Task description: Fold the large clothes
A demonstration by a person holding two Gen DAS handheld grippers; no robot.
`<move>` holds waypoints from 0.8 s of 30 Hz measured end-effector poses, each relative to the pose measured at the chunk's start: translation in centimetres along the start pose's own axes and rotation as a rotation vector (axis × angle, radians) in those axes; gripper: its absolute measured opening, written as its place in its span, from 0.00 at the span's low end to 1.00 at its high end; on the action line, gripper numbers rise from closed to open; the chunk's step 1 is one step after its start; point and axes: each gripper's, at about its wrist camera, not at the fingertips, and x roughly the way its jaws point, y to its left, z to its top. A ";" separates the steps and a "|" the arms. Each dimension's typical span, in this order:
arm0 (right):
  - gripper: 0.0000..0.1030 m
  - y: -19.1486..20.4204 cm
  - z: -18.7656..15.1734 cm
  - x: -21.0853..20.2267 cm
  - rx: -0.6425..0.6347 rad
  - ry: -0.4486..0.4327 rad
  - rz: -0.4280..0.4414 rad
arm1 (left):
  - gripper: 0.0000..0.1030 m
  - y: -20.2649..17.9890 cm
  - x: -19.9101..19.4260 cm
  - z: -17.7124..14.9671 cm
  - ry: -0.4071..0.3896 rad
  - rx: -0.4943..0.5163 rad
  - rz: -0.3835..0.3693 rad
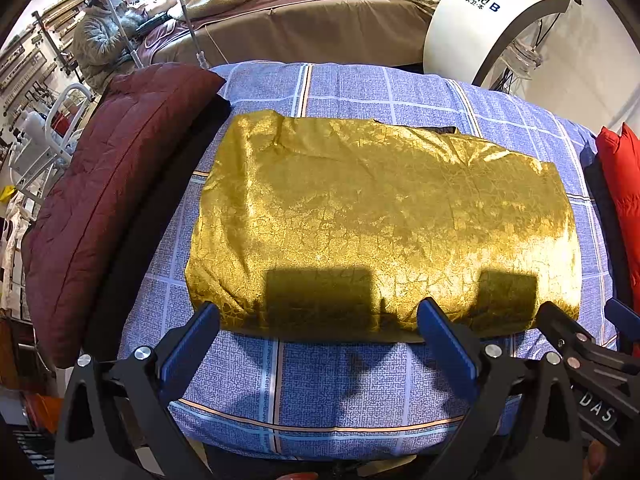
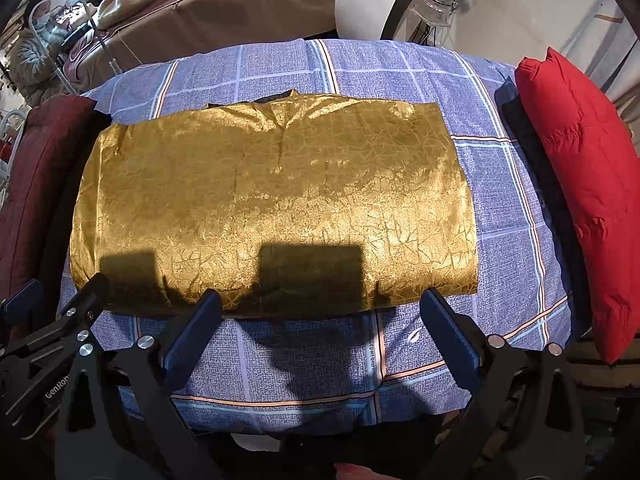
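A shiny gold garment [image 1: 372,224] [image 2: 276,204] lies folded into a flat rectangle on the blue checked bed cover [image 1: 320,384] [image 2: 500,184]. My left gripper [image 1: 320,316] stands open at the garment's near edge, left of middle, with nothing between its blue pads [image 1: 188,352]. My right gripper [image 2: 320,308] is open too, at the same near edge further right, its fingers [image 2: 452,336] empty. Each gripper shows at the side of the other's view: the right gripper [image 1: 580,344] and the left gripper [image 2: 60,320]. Their shadows fall on the gold cloth.
A dark red quilted garment [image 1: 92,208] [image 2: 28,184] lies along the left of the bed, a red padded one [image 2: 588,192] [image 1: 620,184] on the right. Behind stand a white machine [image 1: 480,20], a brown bed [image 1: 300,24] with heaped clothes, and a seated person [image 1: 100,40].
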 end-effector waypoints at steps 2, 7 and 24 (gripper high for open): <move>0.95 0.0 0.0 0.0 -0.001 0.000 -0.001 | 0.94 0.0 0.0 0.0 0.000 0.000 -0.001; 0.95 0.0 0.0 0.0 0.000 0.001 0.000 | 0.94 0.0 0.0 0.0 0.000 0.000 -0.001; 0.95 -0.1 0.1 0.2 0.000 0.006 0.000 | 0.94 -0.1 0.2 0.1 0.002 -0.001 0.003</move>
